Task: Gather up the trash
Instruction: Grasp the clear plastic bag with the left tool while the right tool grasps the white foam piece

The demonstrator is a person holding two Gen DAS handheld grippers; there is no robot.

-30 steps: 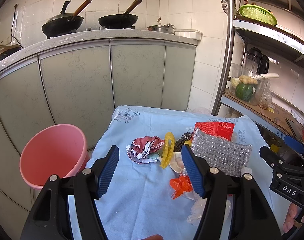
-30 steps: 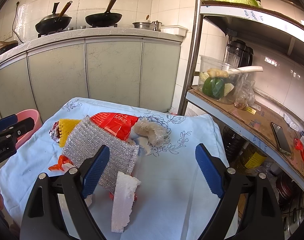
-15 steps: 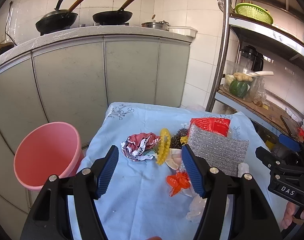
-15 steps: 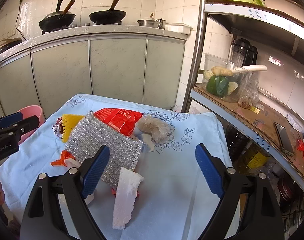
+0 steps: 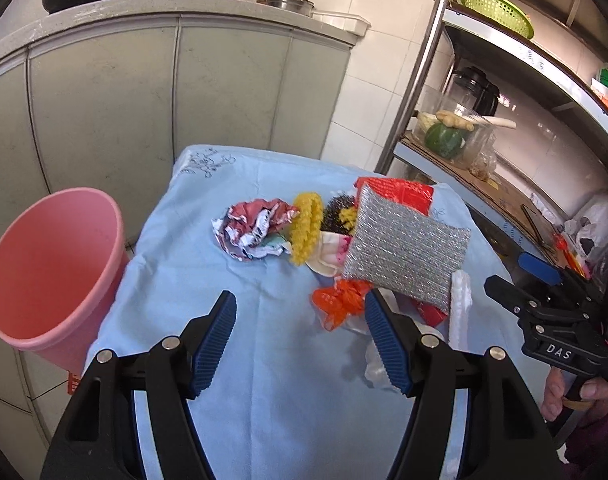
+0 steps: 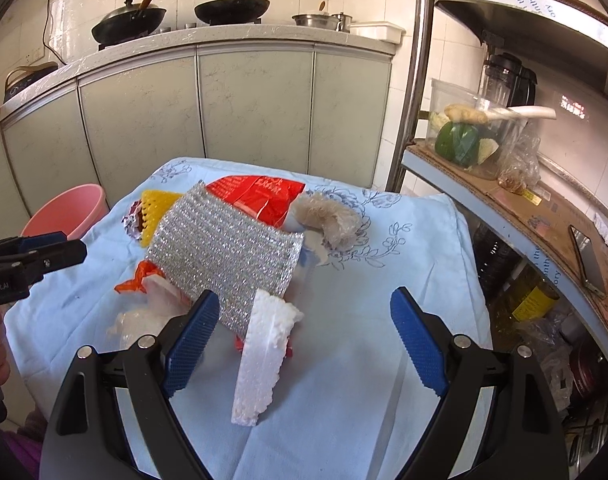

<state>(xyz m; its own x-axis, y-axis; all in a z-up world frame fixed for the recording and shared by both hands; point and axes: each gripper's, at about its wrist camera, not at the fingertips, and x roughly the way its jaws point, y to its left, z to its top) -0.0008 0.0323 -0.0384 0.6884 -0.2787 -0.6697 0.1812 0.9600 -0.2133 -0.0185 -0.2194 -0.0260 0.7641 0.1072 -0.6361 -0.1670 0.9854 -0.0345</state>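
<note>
Now both wide open, empty: left gripper (image 5: 300, 340) above table (image 5: 272, 392), crumpled wrapper (image 5: 256, 228) just ahead, pink bin (image 5: 52, 268) off left; right gripper (image 6: 304, 344) straddling foam piece (image 6: 264, 352).

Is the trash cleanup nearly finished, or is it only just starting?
Only just starting, it seems. The pink bin looks empty inside. Neither the left gripper nor the right gripper holds anything; both have open jaws. Still lying on the blue cloth: the crumpled wrapper, yellow foam net, silver scouring pad, red packet and white foam piece.
</note>
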